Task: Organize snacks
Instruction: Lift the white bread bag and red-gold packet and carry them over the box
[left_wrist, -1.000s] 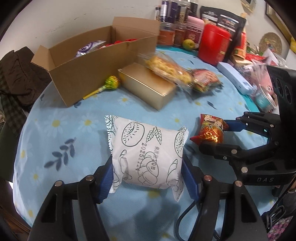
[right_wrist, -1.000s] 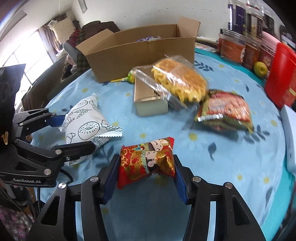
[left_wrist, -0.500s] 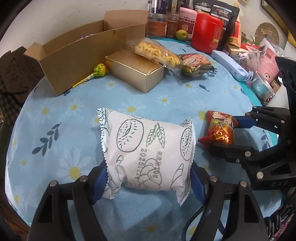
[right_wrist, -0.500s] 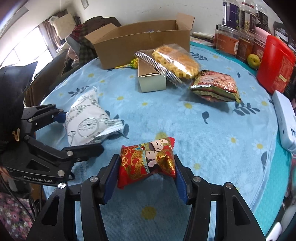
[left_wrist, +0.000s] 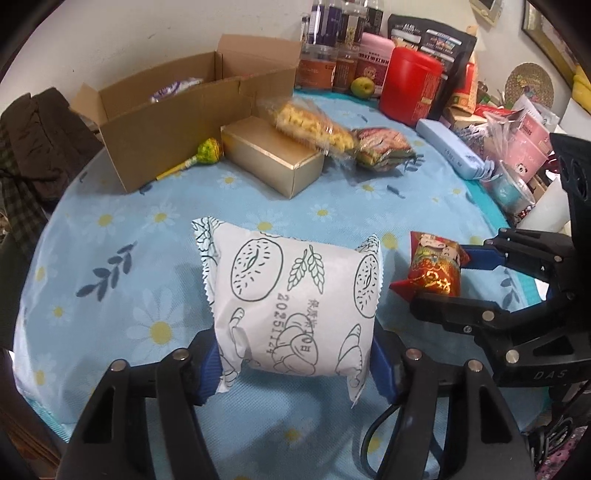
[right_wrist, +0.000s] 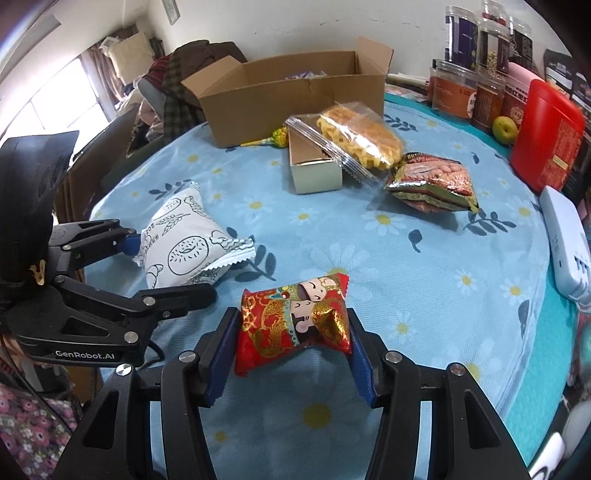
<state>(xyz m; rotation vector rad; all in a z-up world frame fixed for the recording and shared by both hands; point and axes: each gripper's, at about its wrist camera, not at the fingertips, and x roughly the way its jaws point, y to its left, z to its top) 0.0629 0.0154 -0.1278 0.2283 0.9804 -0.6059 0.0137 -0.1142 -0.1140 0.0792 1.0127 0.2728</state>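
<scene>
Grippers left (left_wrist: 295, 354) and right (right_wrist: 291, 332) still clamp white packet (left_wrist: 291, 302), red packet (right_wrist: 295, 317), nearer box (left_wrist: 177, 114)

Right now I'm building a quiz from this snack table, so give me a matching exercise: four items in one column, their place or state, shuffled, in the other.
Items:
1. white pastry packet
2. red cartoon packet
3. lollipop
4. clear waffle pack

States:
A. leaning on the gold box
B. clamped in the right gripper
C. lying beside the cardboard box
D. clamped in the left gripper

Pairs: 1-D, 2-B, 3-C, 4-A
</scene>
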